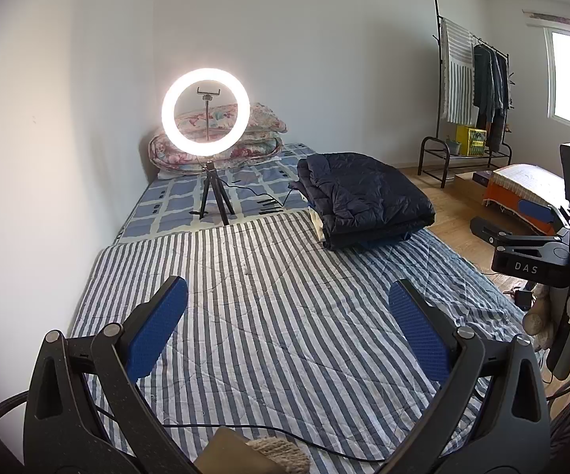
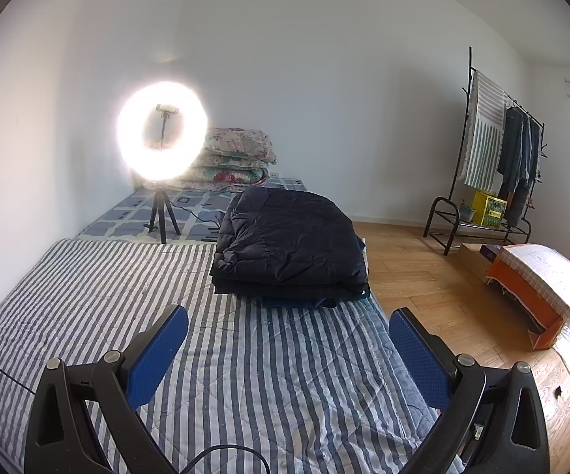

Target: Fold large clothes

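Left gripper [image 1: 287, 304] hangs with its blue-padded jaws spread wide, nothing between them, over the striped quilt [image 1: 269, 316]. Right gripper [image 2: 288, 330] shows the same: jaws wide apart, empty, above that quilt [image 2: 245, 355]. Ahead, a folded dark puffer jacket [image 2: 291, 237] tops a small stack of folded clothes at the quilt's far right edge [image 1: 364, 197]. Behind, a lit ring light [image 1: 206, 115] stands on its tripod, with folded floral bedding [image 2: 237, 158] against the wall. A clothes rack [image 2: 494, 158] stands off right.
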Available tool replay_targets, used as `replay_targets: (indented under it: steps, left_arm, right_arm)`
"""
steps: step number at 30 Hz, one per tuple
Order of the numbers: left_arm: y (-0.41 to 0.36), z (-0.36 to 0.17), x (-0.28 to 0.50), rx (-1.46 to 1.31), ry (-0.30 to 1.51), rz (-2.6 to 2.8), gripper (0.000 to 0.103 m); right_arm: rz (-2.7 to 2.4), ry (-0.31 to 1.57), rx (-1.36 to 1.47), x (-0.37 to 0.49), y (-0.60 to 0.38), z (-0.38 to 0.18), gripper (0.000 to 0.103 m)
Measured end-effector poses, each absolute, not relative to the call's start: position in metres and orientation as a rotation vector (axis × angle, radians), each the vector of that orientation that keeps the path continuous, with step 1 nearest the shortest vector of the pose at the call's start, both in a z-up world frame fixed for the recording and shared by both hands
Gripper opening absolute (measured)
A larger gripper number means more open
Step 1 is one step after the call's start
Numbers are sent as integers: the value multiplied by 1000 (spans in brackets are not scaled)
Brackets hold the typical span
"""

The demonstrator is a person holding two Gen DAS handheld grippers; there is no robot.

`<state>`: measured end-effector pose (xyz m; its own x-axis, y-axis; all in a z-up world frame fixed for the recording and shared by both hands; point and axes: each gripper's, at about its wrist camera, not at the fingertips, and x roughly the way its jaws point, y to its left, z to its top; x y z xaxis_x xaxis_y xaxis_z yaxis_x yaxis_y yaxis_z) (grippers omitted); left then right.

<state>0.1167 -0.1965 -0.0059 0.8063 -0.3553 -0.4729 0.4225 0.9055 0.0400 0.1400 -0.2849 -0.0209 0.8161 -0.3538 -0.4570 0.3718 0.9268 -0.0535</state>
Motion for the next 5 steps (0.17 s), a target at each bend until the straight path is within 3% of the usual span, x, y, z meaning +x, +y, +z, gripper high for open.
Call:
replay_targets:
  steps: [5]
  left_arm:
    - [-194,-4,116,129,461,-402,103]
  right_arm:
    - [-384,483,36,141,-284,-22,103]
